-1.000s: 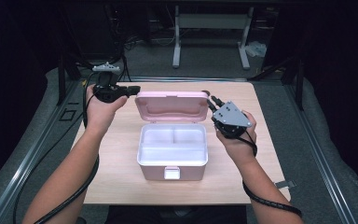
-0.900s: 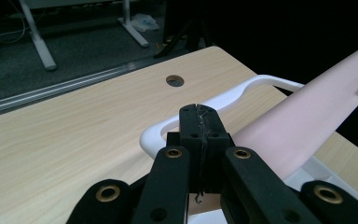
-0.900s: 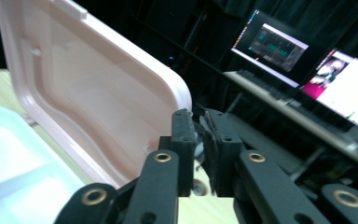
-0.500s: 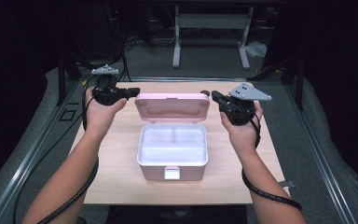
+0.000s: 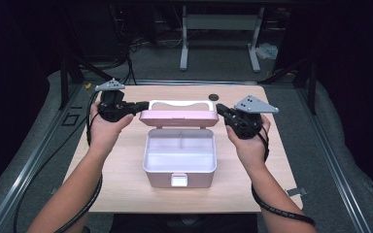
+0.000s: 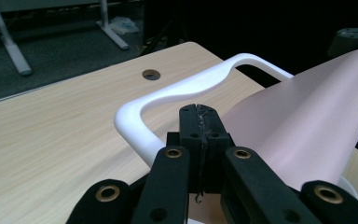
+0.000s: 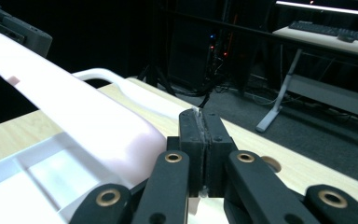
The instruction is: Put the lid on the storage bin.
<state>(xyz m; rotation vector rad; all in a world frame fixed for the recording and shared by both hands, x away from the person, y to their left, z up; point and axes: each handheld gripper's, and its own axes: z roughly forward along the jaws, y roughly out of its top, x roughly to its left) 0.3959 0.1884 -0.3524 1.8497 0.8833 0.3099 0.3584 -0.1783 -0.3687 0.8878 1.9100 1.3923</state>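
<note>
Tabletop — box crosswise, lid tilted up.

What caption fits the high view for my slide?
Two shut grippers, left and right, sit at either end of a pink box's raised lid on a table.

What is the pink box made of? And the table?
The pink box looks like smooth moulded plastic: rounded corners, even colour, a soft sheen, with a glossy white handle. The table looks like wood or wood-look laminate: pale grain lines, matte.
</note>
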